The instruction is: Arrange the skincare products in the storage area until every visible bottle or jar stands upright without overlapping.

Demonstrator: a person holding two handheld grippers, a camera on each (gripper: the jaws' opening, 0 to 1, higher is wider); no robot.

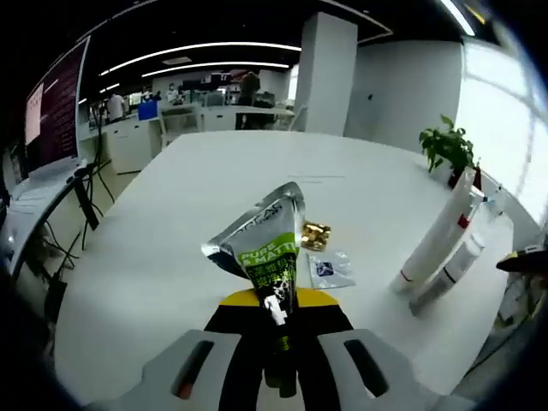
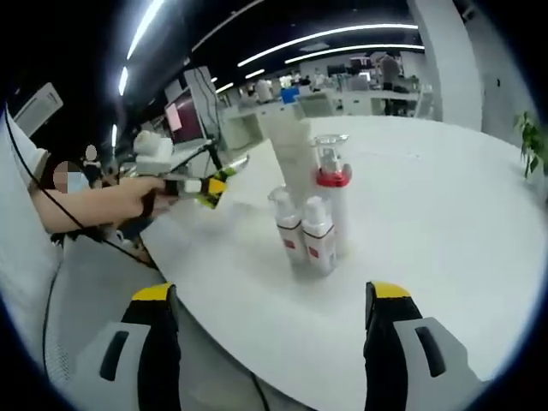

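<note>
Left gripper clamping silver-green tube, lifting it above white table, crimped end pointing away. Beyond it, gold wrapper and clear sachet lying mid-table. Two white tubes leaning near table's right edge beside potted plant. Right gripper hanging wide, holding nothing, facing cluster of upright bottles near table's near edge. Person's hand gripping left tool.
</note>
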